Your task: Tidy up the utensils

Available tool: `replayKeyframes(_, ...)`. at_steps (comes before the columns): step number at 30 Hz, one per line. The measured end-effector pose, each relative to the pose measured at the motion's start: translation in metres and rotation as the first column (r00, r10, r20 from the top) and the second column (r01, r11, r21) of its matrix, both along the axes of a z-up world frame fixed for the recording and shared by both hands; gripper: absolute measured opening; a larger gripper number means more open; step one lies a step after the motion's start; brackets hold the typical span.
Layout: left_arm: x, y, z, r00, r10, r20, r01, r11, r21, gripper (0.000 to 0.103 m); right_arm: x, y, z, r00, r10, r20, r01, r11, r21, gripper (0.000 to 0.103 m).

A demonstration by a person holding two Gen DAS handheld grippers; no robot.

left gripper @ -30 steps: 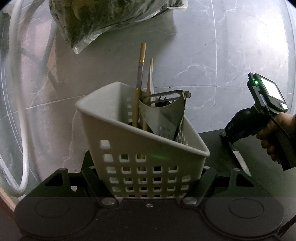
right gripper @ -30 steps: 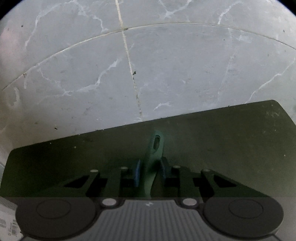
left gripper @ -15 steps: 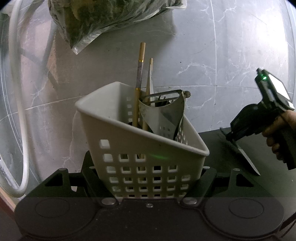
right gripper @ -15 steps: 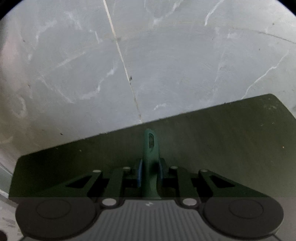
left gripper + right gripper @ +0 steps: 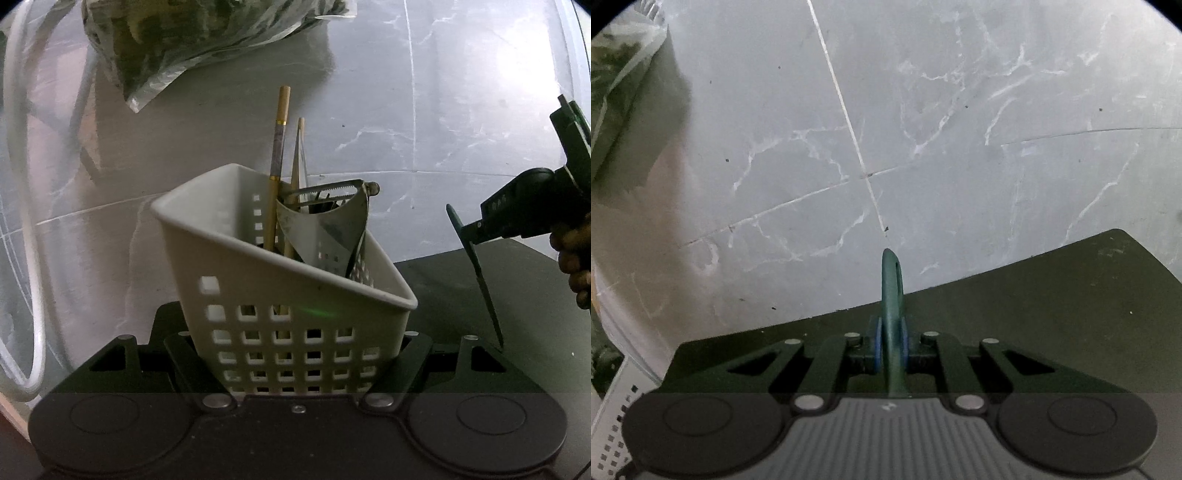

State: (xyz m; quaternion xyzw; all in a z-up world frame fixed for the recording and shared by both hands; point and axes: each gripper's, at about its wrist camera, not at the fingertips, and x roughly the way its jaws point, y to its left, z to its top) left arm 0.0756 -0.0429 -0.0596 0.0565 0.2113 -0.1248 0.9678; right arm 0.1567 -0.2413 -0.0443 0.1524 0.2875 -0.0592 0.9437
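The knife [image 5: 476,273] is up off the dark mat [image 5: 524,295] now; a second ago its blade lay low along that mat, and here it hangs steeply, handle high, with the tip down close to the mat. Whether the tip touches cannot be told. The right gripper [image 5: 480,230] has risen with it at the right of the left wrist view, a hand [image 5: 572,266] wrapped round its grip. The right wrist view looks straight along the green handle [image 5: 892,295], which stands between the blue pads [image 5: 876,347], and the jaws are closing tighter on it, already clamped on either side.

The left gripper [image 5: 299,354] has not budged. Its jaws are clenched on the lower walls of the white basket [image 5: 258,295], which sits tilted, its slotted front facing the camera.

Inside the basket, two chopsticks [image 5: 277,166] stand tall against the back wall, well clear of the rim. Beside them, to the right, leans a metal peeler [image 5: 332,221], its toothed blade bar across the top just above the rim. More dark utensils sit behind it, too shadowed to tell apart.

Beyond, on the grey marble floor [image 5: 443,110], lies a clear bag of greens [image 5: 184,40], and a white hose [image 5: 22,184] curves down the left edge.
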Motion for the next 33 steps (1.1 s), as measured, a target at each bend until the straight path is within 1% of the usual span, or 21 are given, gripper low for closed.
replayKeyframes(7, 0.005, 0.009, 0.0, 1.0, -0.027, 0.002, 0.027, 1.0, -0.001, 0.077, -0.02, 0.005, 0.012, 0.997, 0.008, 0.082, -0.008, 1.0, 0.002, 0.01)
replayKeyframes(10, 0.009, 0.013, 0.0, 0.999, -0.04, 0.002, 0.04, 0.999, -0.001, 0.077, -0.033, 0.009, 0.02, 0.988, 0.032, 0.149, -0.033, 0.999, 0.003, 0.01)
replayKeyframes(13, 0.009, 0.011, -0.001, 0.999, -0.052, 0.004, 0.052, 0.999, 0.001, 0.077, -0.048, 0.015, 0.034, 0.97, 0.067, 0.234, -0.062, 0.998, -0.026, 0.007)
replayKeyframes(14, 0.01, 0.011, -0.001, 0.998, -0.056, 0.004, 0.056, 0.998, 0.0, 0.077, -0.051, 0.016, 0.039, 0.962, 0.076, 0.263, -0.07, 0.997, -0.033, 0.0)
replayKeyframes(16, 0.011, 0.012, -0.001, 0.998, -0.063, 0.005, 0.063, 0.998, -0.001, 0.077, -0.058, 0.02, 0.052, 0.942, 0.101, 0.319, -0.091, 0.995, -0.046, 0.0)
replayKeyframes(19, 0.013, 0.015, -0.001, 0.997, -0.071, 0.007, 0.071, 0.997, -0.004, 0.077, -0.057, 0.027, 0.065, 0.927, 0.136, 0.35, -0.117, 0.99, -0.074, 0.0)
replayKeyframes(21, 0.014, 0.019, -0.001, 0.997, -0.074, 0.007, 0.074, 0.997, -0.006, 0.077, -0.054, 0.029, 0.066, 0.928, 0.148, 0.343, -0.127, 0.988, -0.086, 0.0)
replayKeyframes(23, 0.015, 0.022, -0.001, 0.997, -0.073, 0.009, 0.073, 0.997, -0.012, 0.077, -0.051, 0.027, 0.059, 0.939, 0.141, 0.314, -0.121, 0.989, -0.082, 0.001)
replayKeyframes(24, 0.015, 0.024, -0.001, 0.997, -0.072, 0.01, 0.072, 0.997, -0.014, 0.077, -0.05, 0.024, 0.054, 0.946, 0.13, 0.296, -0.115, 0.991, -0.068, 0.005)
replayKeyframes(27, 0.015, 0.028, -0.002, 0.997, -0.071, 0.011, 0.071, 0.997, -0.015, 0.077, -0.043, 0.016, 0.029, 0.972, 0.116, 0.202, -0.107, 0.993, -0.057, 0.007)
replayKeyframes(28, 0.015, 0.03, -0.002, 0.997, -0.071, 0.011, 0.071, 0.997, -0.015, 0.077, -0.039, 0.012, 0.02, 0.98, 0.108, 0.168, -0.101, 0.994, -0.048, 0.012)
replayKeyframes(29, 0.015, 0.031, -0.002, 0.997, -0.071, 0.012, 0.071, 0.997, -0.015, 0.077, -0.036, 0.009, 0.013, 0.986, 0.091, 0.137, -0.086, 0.995, -0.042, 0.023)
replayKeyframes(30, 0.015, 0.032, -0.002, 0.997, -0.071, 0.012, 0.071, 0.997, -0.013, 0.077, -0.035, 0.006, 0.005, 0.992, 0.072, 0.107, -0.069, 0.997, -0.036, 0.03)
replayKeyframes(33, 0.016, 0.033, -0.003, 0.998, -0.069, 0.01, 0.069, 0.997, -0.016, 0.077, -0.033, -0.001, -0.014, 0.999, 0.032, 0.017, -0.032, 0.999, 0.0, 0.041)
